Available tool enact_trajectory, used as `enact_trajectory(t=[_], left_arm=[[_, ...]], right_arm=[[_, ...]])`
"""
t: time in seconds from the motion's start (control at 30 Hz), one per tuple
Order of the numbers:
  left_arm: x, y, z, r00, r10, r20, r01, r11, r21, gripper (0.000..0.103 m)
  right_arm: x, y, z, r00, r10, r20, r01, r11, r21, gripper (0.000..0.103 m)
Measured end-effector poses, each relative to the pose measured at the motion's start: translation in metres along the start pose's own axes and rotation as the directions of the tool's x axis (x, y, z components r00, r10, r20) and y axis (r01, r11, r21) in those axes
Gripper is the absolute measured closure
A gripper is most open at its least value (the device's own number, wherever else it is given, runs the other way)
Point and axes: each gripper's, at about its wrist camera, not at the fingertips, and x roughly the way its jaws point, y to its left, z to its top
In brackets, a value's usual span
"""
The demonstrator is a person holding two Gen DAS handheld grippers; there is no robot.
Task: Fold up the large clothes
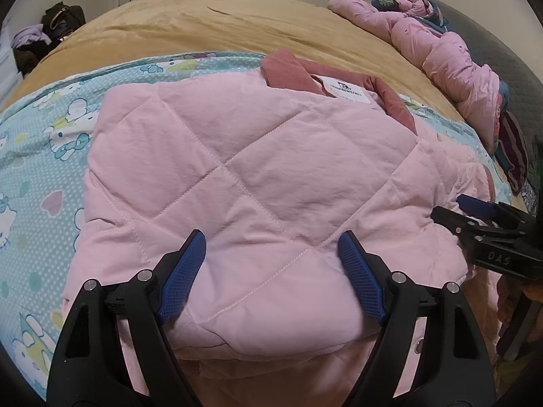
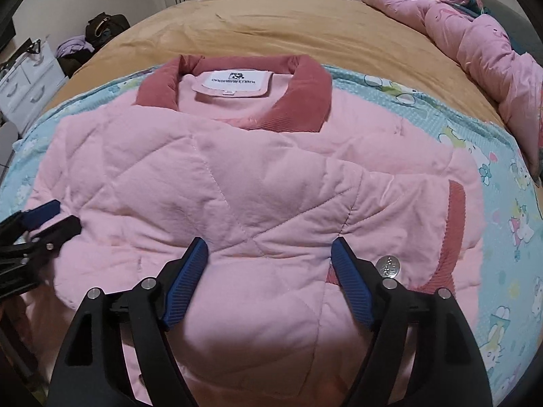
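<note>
A pink quilted jacket (image 1: 251, 176) with a dark pink corduroy collar (image 2: 237, 81) and a white neck label lies folded on a blue cartoon-print sheet (image 1: 44, 129); it also shows in the right wrist view (image 2: 237, 196). My left gripper (image 1: 271, 247) is open just above the jacket's near edge, holding nothing. My right gripper (image 2: 269, 254) is open over the jacket's near right part, next to a silver snap button (image 2: 388, 266). Each gripper shows in the other's view: the right one (image 1: 454, 208) at the jacket's right side, the left one (image 2: 57, 215) at its left side.
The sheet lies on a tan bedspread (image 1: 237, 23). A crumpled pink duvet (image 1: 441, 51) runs along the bed's right side. White drawers (image 2: 27, 91) and a dark bag with clothes (image 2: 101, 30) stand beyond the bed's left edge. White cabinets line the far wall.
</note>
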Motion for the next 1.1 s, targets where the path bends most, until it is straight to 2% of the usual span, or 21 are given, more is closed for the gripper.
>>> enact_trajectory(t=[0.13,0.2,0.33,0.43,0.53,0.7,0.8,0.87,1.1], left_arm=[[-0.007,-0.004,0.001,1.000,0.008,0.006,-0.008,1.000,0.015,0.031],[-0.016,-0.002,0.002,1.000,-0.010,0.014,0.010,1.000,-0.002,0.030],[-0.036,-0.002,0.000,0.999,-0.009,0.044,0.009,1.000,-0.007,0.022],[-0.047,-0.005,-0.004,0.998,-0.006,0.058,0.006,1.000,0.006,0.019],[-0.053,-0.011,-0.009,0.998,-0.005,0.057,0.003,1.000,0.028,0.016],[-0.047,-0.013,-0.017,0.999,0.011,0.030,-0.012,0.999,0.035,0.014],[-0.054,-0.014,-0.018,0.999,0.001,0.037,-0.002,1.000,0.028,0.009],[-0.060,-0.015,-0.018,0.999,-0.018,0.045,0.017,1.000,0.017,0.009],[-0.083,-0.024,-0.017,0.997,-0.007,0.077,0.006,1.000,0.009,0.009]], right_arm=[[-0.018,-0.004,0.003,0.999,0.036,0.010,-0.036,0.999,0.000,0.026],[-0.035,-0.007,0.001,0.997,0.065,0.042,-0.066,0.998,0.014,0.019],[-0.069,-0.008,-0.010,0.990,0.086,0.115,-0.087,0.996,0.008,0.012],[-0.079,-0.006,-0.021,0.987,0.099,0.128,-0.101,0.995,0.005,0.011],[-0.079,-0.004,-0.032,0.988,0.103,0.115,-0.104,0.995,0.002,0.010],[-0.058,-0.005,-0.048,0.997,0.068,0.030,-0.069,0.997,0.035,0.010],[-0.067,-0.003,-0.052,0.995,0.079,0.058,-0.081,0.996,0.029,0.008],[-0.076,-0.004,-0.054,0.992,0.088,0.089,-0.092,0.995,0.038,0.004],[-0.111,-0.011,-0.057,0.978,0.101,0.183,-0.117,0.990,0.079,0.004]])
